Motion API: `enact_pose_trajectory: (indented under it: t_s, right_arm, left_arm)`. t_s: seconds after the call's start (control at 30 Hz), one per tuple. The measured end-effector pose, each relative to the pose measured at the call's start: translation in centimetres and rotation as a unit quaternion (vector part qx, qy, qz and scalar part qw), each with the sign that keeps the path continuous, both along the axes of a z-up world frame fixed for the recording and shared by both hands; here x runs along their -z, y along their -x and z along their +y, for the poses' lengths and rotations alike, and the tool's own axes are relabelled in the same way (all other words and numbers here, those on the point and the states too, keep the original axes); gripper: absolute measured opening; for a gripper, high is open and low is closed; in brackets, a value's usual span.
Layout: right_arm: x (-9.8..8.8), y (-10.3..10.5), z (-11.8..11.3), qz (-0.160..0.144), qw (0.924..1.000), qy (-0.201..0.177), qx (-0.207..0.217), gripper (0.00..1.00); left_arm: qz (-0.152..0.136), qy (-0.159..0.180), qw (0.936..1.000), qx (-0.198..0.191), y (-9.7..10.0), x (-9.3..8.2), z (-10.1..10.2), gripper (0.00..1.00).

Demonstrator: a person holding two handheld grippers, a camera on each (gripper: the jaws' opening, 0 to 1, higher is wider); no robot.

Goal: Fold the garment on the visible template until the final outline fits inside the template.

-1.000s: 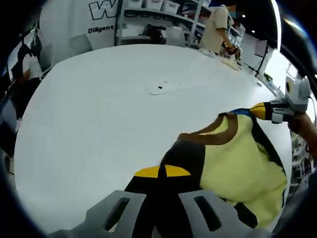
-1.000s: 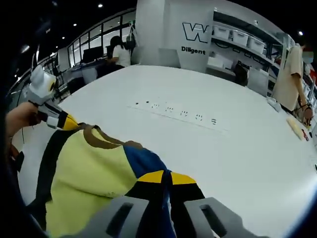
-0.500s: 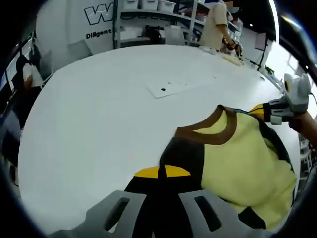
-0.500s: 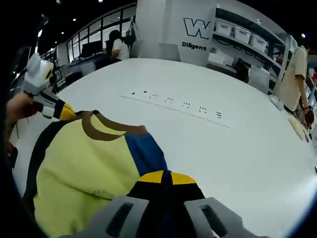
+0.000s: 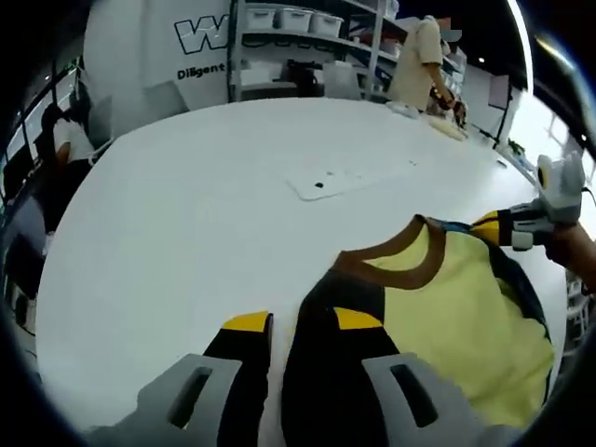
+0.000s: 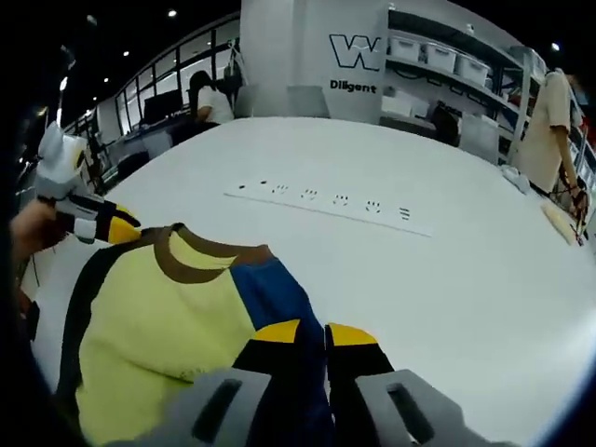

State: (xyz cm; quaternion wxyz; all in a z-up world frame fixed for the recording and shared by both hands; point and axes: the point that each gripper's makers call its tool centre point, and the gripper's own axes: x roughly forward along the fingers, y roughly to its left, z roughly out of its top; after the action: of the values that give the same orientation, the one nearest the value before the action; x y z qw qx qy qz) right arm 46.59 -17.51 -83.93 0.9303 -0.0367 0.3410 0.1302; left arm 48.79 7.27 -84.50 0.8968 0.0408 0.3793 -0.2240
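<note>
A yellow garment (image 5: 447, 298) with a brown collar, a black shoulder and a blue shoulder lies spread on the white table (image 5: 186, 233). My left gripper (image 5: 303, 321) is open; a strip of table shows between its yellow tips, and the black shoulder lies under its right jaw. My right gripper (image 6: 315, 332) stands slightly open over the blue shoulder of the garment (image 6: 158, 307), its tips a narrow gap apart. Each gripper also appears in the other's view: the right gripper (image 5: 521, 223) at the garment's far corner, the left gripper (image 6: 102, 223) likewise, each with a hand behind it.
A flush socket strip (image 6: 326, 200) runs across the table beyond the garment, seen as a plate (image 5: 326, 182) in the left gripper view. A person (image 5: 419, 56) stands by shelves at the far edge. Another person (image 6: 209, 93) sits at desks behind.
Both grippers were shut on the garment's shoulders; their jaws have now parted, the left wider. The garment has settled flatter on the table.
</note>
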Motion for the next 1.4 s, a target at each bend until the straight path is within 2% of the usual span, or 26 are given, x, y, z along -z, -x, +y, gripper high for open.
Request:
enact_pose_trajectory:
  t_s: [0.1, 0.23, 0.27, 0.33, 0.37, 0.47, 0.63, 0.73, 0.83, 0.9, 0.97, 1.07, 1.2, 1.4]
  right_arm:
    - [-1.5, -0.1, 0.4, -0.016, 0.9998, -0.013, -0.003, 0.24]
    - [-2.5, 0.0, 0.8, -0.027, 0.9996, -0.008, -0.003, 0.45]
    - [-2.6, 0.1, 1.0, -0.026, 0.9996, -0.011, -0.003, 0.49]
    - [-2.7, 0.4, 1.5, -0.021, 0.9996, -0.021, -0.003, 0.56]
    - [-2.7, 0.5, 1.6, -0.018, 0.9996, -0.023, -0.003, 0.58]
    - [-2.7, 1.4, 2.3, -0.003, 0.9994, -0.034, -0.005, 0.63]
    - [-2.9, 2.3, 2.8, -0.004, 0.9989, -0.046, -0.010, 0.74]
    - [-2.7, 3.0, 3.2, 0.007, 0.9981, -0.059, -0.015, 0.74]
    - [-2.3, 3.7, 3.4, 0.017, 0.9978, -0.062, -0.017, 0.74]
    - [-2.0, 5.0, 3.8, 0.024, 0.9976, -0.061, -0.020, 0.74]
    - [-1.7, 5.3, 3.8, 0.032, 0.9973, -0.062, -0.022, 0.72]
    - [-1.9, 6.3, 3.9, 0.028, 0.9972, -0.067, -0.020, 0.70]
    - [-1.7, 7.5, 4.1, 0.032, 0.9971, -0.066, -0.023, 0.69]
    - [-1.1, 9.3, 4.5, 0.041, 0.9959, -0.078, -0.022, 0.67]
  left_arm:
    - [0.001, 0.009, 1.0000, 0.002, 0.5, -0.8, -0.1, 0.39]
    - [-0.005, 0.029, 0.9995, -0.009, 0.8, -2.1, -0.2, 0.54]
    - [-0.013, 0.036, 0.9993, -0.007, 0.5, -2.5, -0.3, 0.61]
    - [-0.006, 0.034, 0.9994, -0.006, 0.9, -2.6, -0.4, 0.71]
    - [-0.006, 0.033, 0.9994, -0.004, 1.0, -2.7, -0.5, 0.76]
    - [-0.004, 0.022, 0.9997, 0.005, 2.0, -3.0, -0.8, 0.79]
    - [-0.003, 0.027, 0.9996, 0.000, 3.0, -3.4, -1.2, 0.91]
    - [-0.003, 0.016, 0.9999, -0.001, 3.9, -3.3, -1.3, 0.99]
    - [0.003, 0.010, 0.9999, 0.005, 4.7, -3.0, -1.4, 0.99]
    - [0.011, 0.013, 0.9998, 0.007, 5.5, -2.9, -1.4, 0.98]
    - [0.010, 0.020, 0.9997, -0.004, 6.0, -3.0, -1.2, 0.97]
    - [0.011, 0.022, 0.9997, -0.005, 7.0, -2.7, -1.2, 0.97]
    - [0.028, 0.011, 0.9995, 0.000, 8.4, -1.7, -0.8, 0.96]
    - [0.034, 0.013, 0.9993, -0.002, 10.0, -1.5, -0.5, 0.95]
